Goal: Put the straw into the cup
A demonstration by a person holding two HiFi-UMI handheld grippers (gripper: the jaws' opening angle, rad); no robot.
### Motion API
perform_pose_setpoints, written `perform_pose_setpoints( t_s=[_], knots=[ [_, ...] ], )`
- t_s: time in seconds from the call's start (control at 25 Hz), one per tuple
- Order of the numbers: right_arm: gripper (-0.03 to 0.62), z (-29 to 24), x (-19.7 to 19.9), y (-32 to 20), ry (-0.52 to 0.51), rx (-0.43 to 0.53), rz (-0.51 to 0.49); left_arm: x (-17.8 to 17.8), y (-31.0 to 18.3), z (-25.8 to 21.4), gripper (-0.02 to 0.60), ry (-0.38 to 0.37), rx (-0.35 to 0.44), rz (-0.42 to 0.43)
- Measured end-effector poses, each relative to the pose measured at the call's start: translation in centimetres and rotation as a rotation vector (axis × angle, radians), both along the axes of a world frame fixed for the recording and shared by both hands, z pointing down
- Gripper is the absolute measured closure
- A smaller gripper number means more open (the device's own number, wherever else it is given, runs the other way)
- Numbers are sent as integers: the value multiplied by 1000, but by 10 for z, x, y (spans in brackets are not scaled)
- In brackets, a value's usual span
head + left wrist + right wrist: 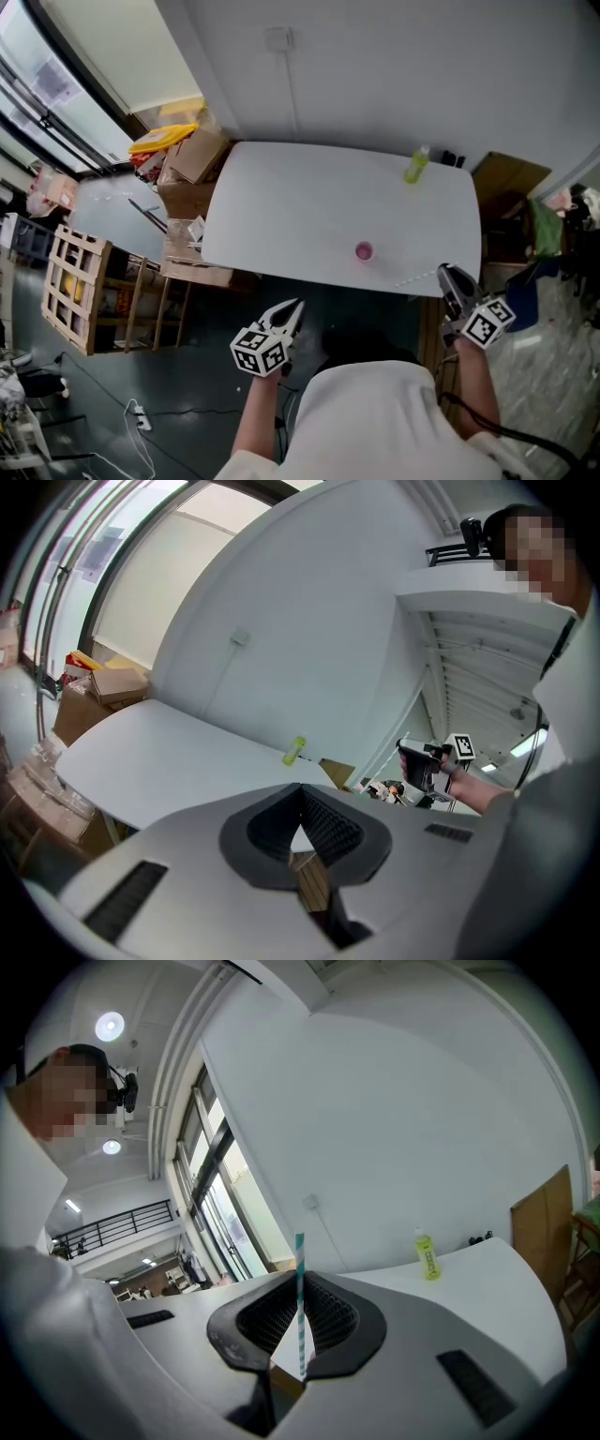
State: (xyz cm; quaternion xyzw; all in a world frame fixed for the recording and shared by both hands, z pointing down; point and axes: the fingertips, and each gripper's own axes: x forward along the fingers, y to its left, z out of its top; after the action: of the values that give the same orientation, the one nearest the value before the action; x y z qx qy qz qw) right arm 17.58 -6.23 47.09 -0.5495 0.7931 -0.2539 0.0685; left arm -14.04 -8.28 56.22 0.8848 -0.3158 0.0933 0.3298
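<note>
A small pink cup (pixel 364 250) stands near the front edge of the white table (pixel 309 206). My right gripper (pixel 448 278) hovers just off the table's front right corner, shut on a teal-and-white striped straw (pixel 300 1321). In the right gripper view the straw stands upright between the pads. In the head view the straw (pixel 414 277) pokes left from the jaws, right of the cup and apart from it. My left gripper (pixel 292 311) is held below the table's front edge, shut on nothing; its pads meet in the left gripper view (pixel 301 789).
A yellow-green bottle (pixel 415 166) stands at the table's far right. Cardboard boxes (pixel 192 159) are stacked at the table's left, with a wooden pallet (pixel 80 281) further left. Brown cardboard (pixel 506 178) leans at the right. A power strip (pixel 141 412) lies on the floor.
</note>
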Motion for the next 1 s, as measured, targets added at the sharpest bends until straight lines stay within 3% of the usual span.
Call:
perform_pose_setpoints(
  t_s=[0.44,1.0],
  knots=[
    [546,9,-5,-46,21,4,-79,10,-16,2,580,-10,-19,-46],
    [546,64,-14,-140,70,-40,-333,45,-53,2,579,-9,-19,-187]
  ],
)
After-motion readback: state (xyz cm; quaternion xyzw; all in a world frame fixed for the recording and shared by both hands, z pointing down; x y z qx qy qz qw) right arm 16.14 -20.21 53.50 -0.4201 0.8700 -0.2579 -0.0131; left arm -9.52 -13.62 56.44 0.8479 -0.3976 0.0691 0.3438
